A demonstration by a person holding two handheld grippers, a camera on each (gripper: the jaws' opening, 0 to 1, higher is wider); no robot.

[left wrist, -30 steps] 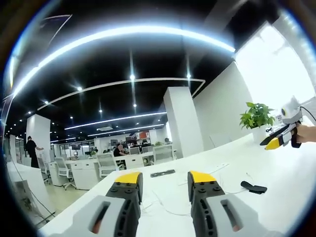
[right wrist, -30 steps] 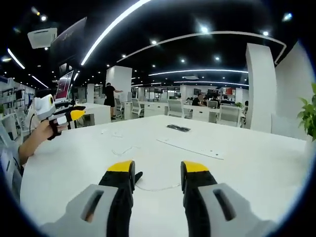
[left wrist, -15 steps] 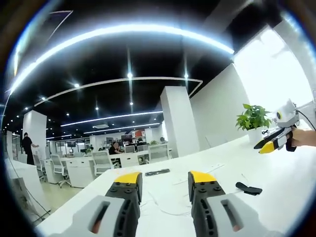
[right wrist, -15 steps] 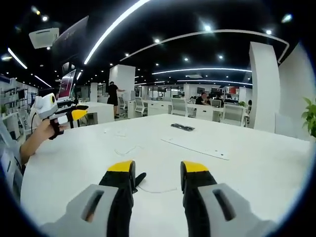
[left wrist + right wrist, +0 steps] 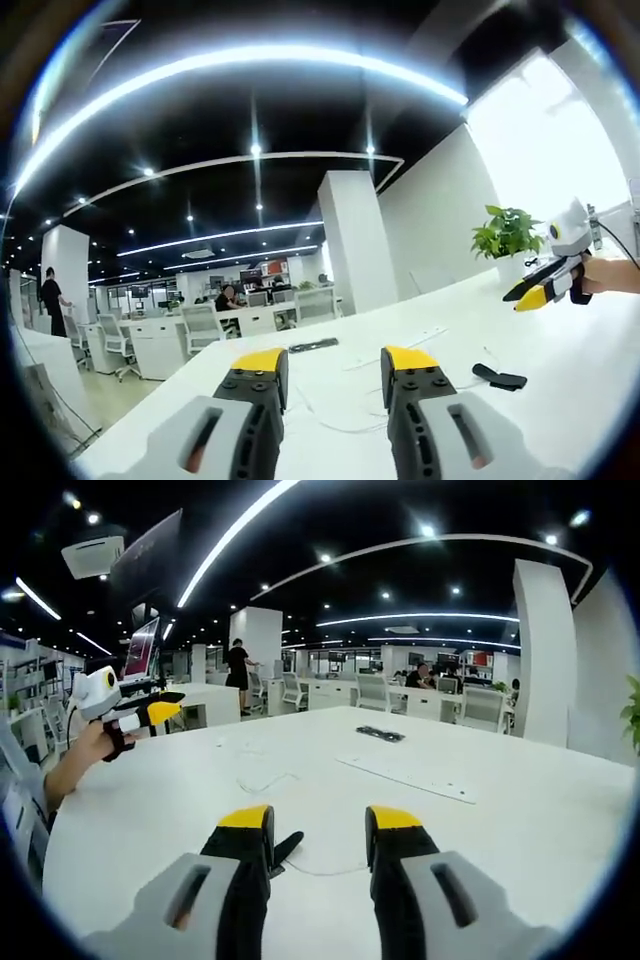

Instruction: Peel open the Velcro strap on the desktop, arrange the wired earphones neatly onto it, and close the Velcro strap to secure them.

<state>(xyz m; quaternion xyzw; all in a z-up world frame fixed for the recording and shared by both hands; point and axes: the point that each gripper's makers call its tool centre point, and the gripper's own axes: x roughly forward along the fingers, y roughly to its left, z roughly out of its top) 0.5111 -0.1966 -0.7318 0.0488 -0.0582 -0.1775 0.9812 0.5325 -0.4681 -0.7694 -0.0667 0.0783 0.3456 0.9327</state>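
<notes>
**Two grippers hovering open over the desk, strap untouched**

Both views are drifting slightly against the picture of a second ago. In the left gripper view the black Velcro strap [image 5: 499,378] is sitting a little higher and further left than it did then, and the right gripper [image 5: 530,296] is appearing higher on the right edge; this is reading as camera motion, since the whole office scene is sliding with it. In the right gripper view the strap [image 5: 284,846] is showing a bit more beside the left-hand jaw than before.

The left gripper [image 5: 333,361] is holding its yellow-tipped jaws well apart with nothing between them; it is also showing in the right gripper view [image 5: 160,711], gripped by a hand [image 5: 92,748]. The right gripper [image 5: 318,818] is likewise gaping, empty, above the white desktop [image 5: 520,820].

The strap is lying flat on the desktop as a short dark band, seemingly closed, though it is too small to tell for sure. The thin white wired earphones [image 5: 265,780] are trailing loosely across the desk, one strand [image 5: 320,869] running just beside the strap. A potted plant [image 5: 506,232] is standing at the desk's far end.
</notes>
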